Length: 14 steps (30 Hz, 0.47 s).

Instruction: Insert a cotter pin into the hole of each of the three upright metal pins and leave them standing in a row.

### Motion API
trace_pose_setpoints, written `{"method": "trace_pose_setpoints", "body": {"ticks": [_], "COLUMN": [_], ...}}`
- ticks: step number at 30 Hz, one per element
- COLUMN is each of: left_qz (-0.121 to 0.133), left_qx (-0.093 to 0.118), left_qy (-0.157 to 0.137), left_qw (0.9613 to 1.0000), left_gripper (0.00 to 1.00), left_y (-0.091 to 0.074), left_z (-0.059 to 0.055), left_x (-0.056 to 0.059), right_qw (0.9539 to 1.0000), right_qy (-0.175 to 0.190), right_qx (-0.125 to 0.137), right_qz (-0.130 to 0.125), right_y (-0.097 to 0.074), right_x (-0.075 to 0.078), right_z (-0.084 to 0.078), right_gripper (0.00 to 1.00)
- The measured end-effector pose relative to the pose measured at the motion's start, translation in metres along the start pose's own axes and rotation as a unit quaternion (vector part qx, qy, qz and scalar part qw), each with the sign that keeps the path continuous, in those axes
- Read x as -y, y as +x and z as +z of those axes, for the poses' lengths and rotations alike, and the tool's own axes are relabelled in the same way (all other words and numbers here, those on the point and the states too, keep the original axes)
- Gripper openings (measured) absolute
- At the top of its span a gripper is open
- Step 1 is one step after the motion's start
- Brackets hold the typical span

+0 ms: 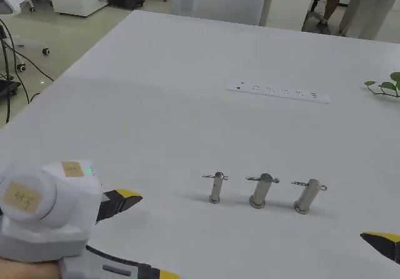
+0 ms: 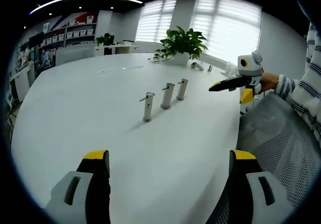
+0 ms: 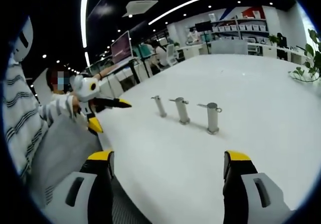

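**Near left corner, head view.** The left gripper [image 1: 147,235] is at the near edge of the tabletop [image 1: 187,91]. Its jaws are spread wide with nothing between them.

**Centre, a little in from the near edge.** Three metal pins stand upright in a row parallel to that edge, each apart from its neighbours: left pin [image 1: 215,190], middle pin [image 1: 260,192] and right pin [image 1: 305,197]. Each has a cotter pin through the hole near its top. The first cotter pin [image 1: 215,177], second cotter pin [image 1: 262,179] and third cotter pin [image 1: 310,184] all lie crosswise, with their ends jutting out to the sides.

**Near right corner.** The right gripper [image 3: 168,156] also has its jaws wide and empty (its own view shows the gap plainly). It is well apart from the row.

**Far side.** A power strip [image 1: 278,92] lies toward the far edge, and a plant [image 1: 387,85] is at the right edge.

**Hazard.** The row looks finished, so the main risk from here is disturbing it.
- A gripper swung across the near edge could clip a jutting cotter end and tip its slim pin.
- Because the pins stand in line, one falling sideways could take its neighbour down.
- A toppled pin may roll toward the edge and shed its cotter pin.
- How firmly each cotter pin is seated cannot be judged here, so a bump to the tabletop might be enough to work one loose.
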State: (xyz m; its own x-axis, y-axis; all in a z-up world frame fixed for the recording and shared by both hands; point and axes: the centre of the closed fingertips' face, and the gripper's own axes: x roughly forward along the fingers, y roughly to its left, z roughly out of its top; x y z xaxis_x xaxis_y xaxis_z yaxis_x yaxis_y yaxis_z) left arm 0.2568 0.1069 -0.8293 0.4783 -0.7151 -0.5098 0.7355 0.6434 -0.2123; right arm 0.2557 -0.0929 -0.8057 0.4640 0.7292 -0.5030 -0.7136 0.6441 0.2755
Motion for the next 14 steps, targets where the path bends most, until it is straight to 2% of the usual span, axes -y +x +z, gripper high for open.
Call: {"method": "trace_pose_setpoints", "body": {"ticks": [3,9,14], "left_qz": [-0.002,-0.002,-0.003], "left_qx": [0.006,0.015,0.019], "left_qy": [-0.005,-0.021,-0.012], "left_qw": [1.0,0.9997,0.9997], "left_gripper": [0.99,0.99,0.99], "left_y": [-0.004,-0.006,-0.007], "left_z": [0.0,0.001,0.005], "left_x": [0.001,0.003,0.005], "right_qw": [0.9999,0.9999,0.9998], "right_qy": [-0.004,0.002,0.006], "right_qx": [-0.011,-0.011,-0.016], "right_qz": [0.0,0.005,0.005], "right_y": [0.002,0.001,-0.002], "right_x": [-0.004,-0.012,-0.015], "right_z": [-0.005,-0.005,-0.008], "right_gripper": [0.95,0.99,1.0]}}
